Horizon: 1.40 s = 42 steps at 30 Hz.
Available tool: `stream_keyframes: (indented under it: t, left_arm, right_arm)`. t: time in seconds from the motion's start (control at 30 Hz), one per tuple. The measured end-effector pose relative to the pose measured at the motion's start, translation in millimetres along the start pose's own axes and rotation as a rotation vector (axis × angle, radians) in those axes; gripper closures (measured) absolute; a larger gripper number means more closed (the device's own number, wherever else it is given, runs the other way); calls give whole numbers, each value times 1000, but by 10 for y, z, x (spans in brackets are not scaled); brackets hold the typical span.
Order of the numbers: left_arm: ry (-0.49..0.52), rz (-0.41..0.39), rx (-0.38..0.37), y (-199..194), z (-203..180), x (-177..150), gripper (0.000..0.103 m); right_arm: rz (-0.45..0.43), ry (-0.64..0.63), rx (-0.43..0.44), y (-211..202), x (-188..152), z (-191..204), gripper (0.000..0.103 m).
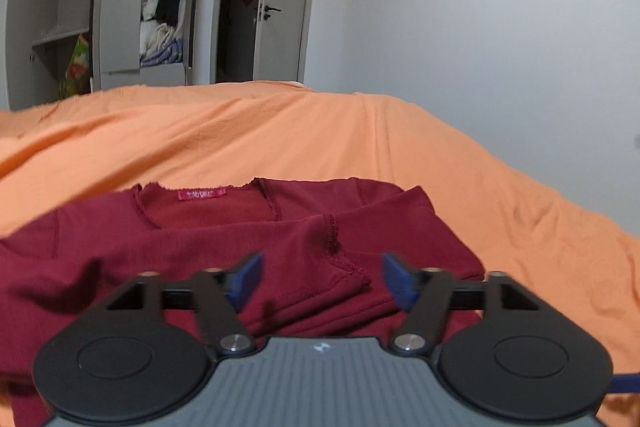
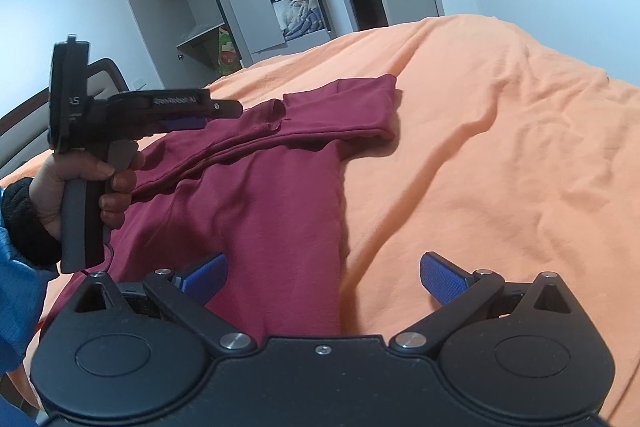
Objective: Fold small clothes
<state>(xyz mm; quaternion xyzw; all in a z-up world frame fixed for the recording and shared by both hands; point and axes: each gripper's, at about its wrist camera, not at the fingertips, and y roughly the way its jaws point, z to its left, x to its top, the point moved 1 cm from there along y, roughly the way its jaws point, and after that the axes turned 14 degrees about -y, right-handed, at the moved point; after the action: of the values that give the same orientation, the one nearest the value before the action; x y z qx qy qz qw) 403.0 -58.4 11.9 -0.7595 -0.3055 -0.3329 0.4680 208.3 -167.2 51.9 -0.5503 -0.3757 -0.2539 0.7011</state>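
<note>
Both claws stand apart, empty: the left claw (image 1: 320, 277) hovers over the dark red shirt (image 2: 256, 195), the right claw (image 2: 322, 277) at its hem. Soft knit, stitched seams, sleeve folded across, it lies on the wrinkled orange bedsheet (image 2: 480, 147). Beyond, an open wardrobe (image 1: 160, 7) holds hung and piled clothes.

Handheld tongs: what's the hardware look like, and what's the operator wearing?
Both tongs, left and right, have black linkage arms, round black hubs, silver pivot screws and textured blue fingertip pads. The left tongs carry white side lettering and a grey-black pistol grip. The hand wears a black knit cuff under a blue sleeve.
</note>
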Motion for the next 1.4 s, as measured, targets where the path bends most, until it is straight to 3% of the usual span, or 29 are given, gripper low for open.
stream_keyframes:
  t: [0.1, 0.23, 0.47, 0.67, 0.77, 0.93, 1.1, 1.27, 1.4]
  left_arm:
    - [-42, -29, 13, -173, 102, 27, 11]
    - [-145, -61, 106, -401, 387, 90, 1]
    - [-295, -141, 352, -859, 1200, 168, 0]
    - [-426, -176, 513, -1105, 1952, 148, 0]
    - [-462, -179, 553, -1128, 2196, 145, 0]
    - [-452, -163, 584, -986, 2407, 246, 0]
    - [-421, -147, 585, -833, 2436, 305, 0]
    - [-379, -143, 575, -714, 2379, 326, 0]
    - [-326, -103, 601, -509, 2413, 318, 0]
  right_arm:
    - [-8, -10, 4, 43, 28, 28, 1]
    - [-31, -43, 30, 177, 161, 70, 1]
    - [-84, -144, 125, 600, 643, 177, 1]
    - [-97, -110, 187, 1139, 1019, 211, 3]
    - [-89, -67, 185, 1445, 1180, 222, 12]
    - [-60, -33, 106, 1918, 1358, 231, 30]
    - [-31, -52, 86, 2097, 1357, 272, 91]
    - [-62, -71, 19, 1968, 1323, 239, 92]
    - [-6, -81, -8, 2080, 1239, 236, 92]
